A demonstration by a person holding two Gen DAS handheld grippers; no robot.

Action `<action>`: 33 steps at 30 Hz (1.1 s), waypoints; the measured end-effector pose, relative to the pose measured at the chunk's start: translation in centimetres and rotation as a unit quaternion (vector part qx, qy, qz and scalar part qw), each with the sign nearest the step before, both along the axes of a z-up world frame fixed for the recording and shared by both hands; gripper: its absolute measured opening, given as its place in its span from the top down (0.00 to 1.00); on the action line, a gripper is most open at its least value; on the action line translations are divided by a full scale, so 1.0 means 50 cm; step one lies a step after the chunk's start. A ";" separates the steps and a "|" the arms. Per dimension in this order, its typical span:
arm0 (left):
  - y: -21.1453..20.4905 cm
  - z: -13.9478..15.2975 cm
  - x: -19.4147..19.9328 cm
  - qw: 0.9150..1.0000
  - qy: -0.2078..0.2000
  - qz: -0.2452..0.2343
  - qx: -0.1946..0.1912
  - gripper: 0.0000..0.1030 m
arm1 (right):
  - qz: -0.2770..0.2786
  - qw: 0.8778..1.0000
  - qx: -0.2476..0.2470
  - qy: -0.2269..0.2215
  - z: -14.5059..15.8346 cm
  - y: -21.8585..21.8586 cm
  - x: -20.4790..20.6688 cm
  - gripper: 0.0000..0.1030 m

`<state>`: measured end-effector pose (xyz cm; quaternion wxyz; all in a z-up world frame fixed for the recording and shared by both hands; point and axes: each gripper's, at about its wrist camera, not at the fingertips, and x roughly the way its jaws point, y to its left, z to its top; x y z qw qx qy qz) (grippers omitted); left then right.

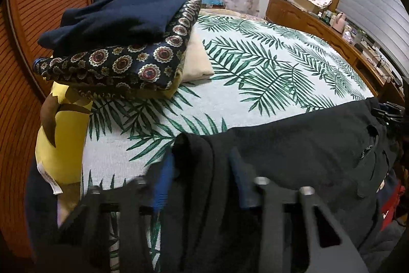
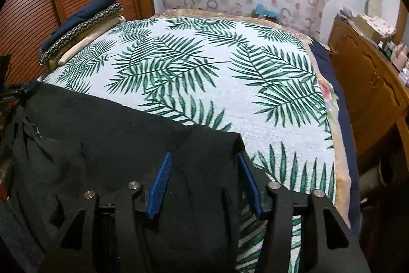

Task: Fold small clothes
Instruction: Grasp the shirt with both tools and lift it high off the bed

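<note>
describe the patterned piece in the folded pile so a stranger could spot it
On the palm-leaf bedspread, find the folded stack by the slatted wooden door. The medallion-print cloth sits under the plain navy garment; it alone has round red-and-white medallions.

Black garment [image 1: 294, 145], left hand-held gripper [image 1: 202, 157], folded stack [image 1: 122, 35]
</note>
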<state>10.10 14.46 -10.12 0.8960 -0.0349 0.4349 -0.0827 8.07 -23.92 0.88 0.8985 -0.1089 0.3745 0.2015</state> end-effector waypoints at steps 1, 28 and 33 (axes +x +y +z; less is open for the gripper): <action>-0.002 0.001 -0.001 1.000 0.000 -0.004 -0.005 0.81 | 0.006 1.000 0.004 0.000 0.000 0.002 -0.003 0.73; -0.058 0.369 -0.281 0.960 -0.266 -0.049 -0.068 0.92 | 0.043 0.969 0.125 -0.211 0.263 -0.100 -0.377 0.91; -0.057 0.440 -0.311 0.944 -0.320 -0.047 -0.067 0.92 | 0.040 0.955 0.134 -0.263 0.331 -0.135 -0.446 0.91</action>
